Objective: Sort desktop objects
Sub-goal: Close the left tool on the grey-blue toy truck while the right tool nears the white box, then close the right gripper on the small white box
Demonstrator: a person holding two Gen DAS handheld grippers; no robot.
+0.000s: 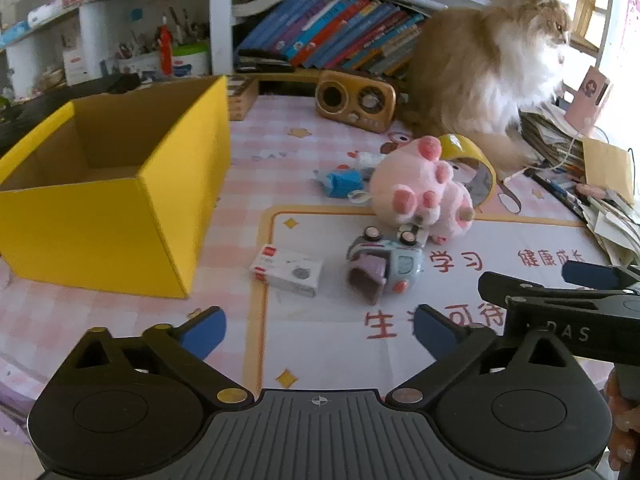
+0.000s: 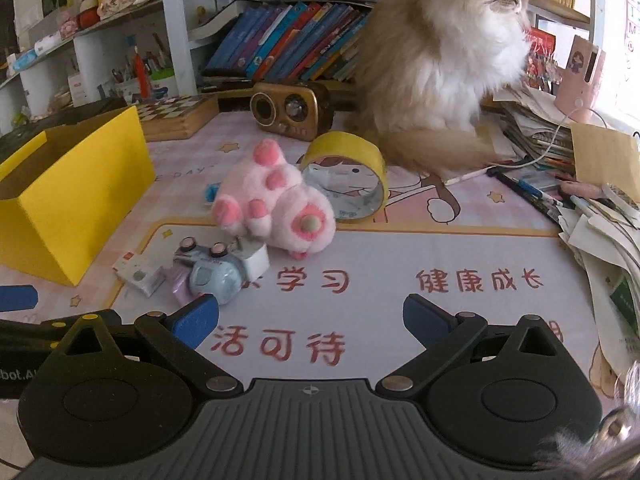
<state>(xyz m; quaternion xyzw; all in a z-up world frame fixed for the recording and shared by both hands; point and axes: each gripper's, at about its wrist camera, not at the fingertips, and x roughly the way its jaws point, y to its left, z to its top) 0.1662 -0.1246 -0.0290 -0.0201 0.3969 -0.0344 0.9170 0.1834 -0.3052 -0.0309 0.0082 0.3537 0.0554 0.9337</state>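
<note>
Both tongs hover low over the tabletop [image 2: 460,256], spread wide and holding nothing: left tongs [image 1: 320,330] and right tongs [image 2: 311,320], side by side. I judge this the opening step, since the yellow box [image 1: 112,216] at my ten o'clock looks bare inside as far as I can see and every item lies loose on the mat. Nearest the left tongs, at twelve o'clock, sits the small white carton [image 1: 286,272], just beside the tipped blue toy car [image 1: 386,266]. Behind the car at one o'clock lies the pink plush [image 1: 422,192], touching the car's far end, with the yellow tape roll [image 2: 346,176] upright behind it and a small blue item [image 1: 344,183] to its left. My next move, I reckon, is the carton: reach forward, straddle its short sides, close, then swing left over the box wall, which stands tall and needs a clear lift. Watch the cat [image 2: 436,64] sitting at the back right, close to the tape roll; it could shift into the path. The paper stack [image 2: 600,240] crowds three o'clock, and a brown radio [image 1: 356,100] stands at the back.
</note>
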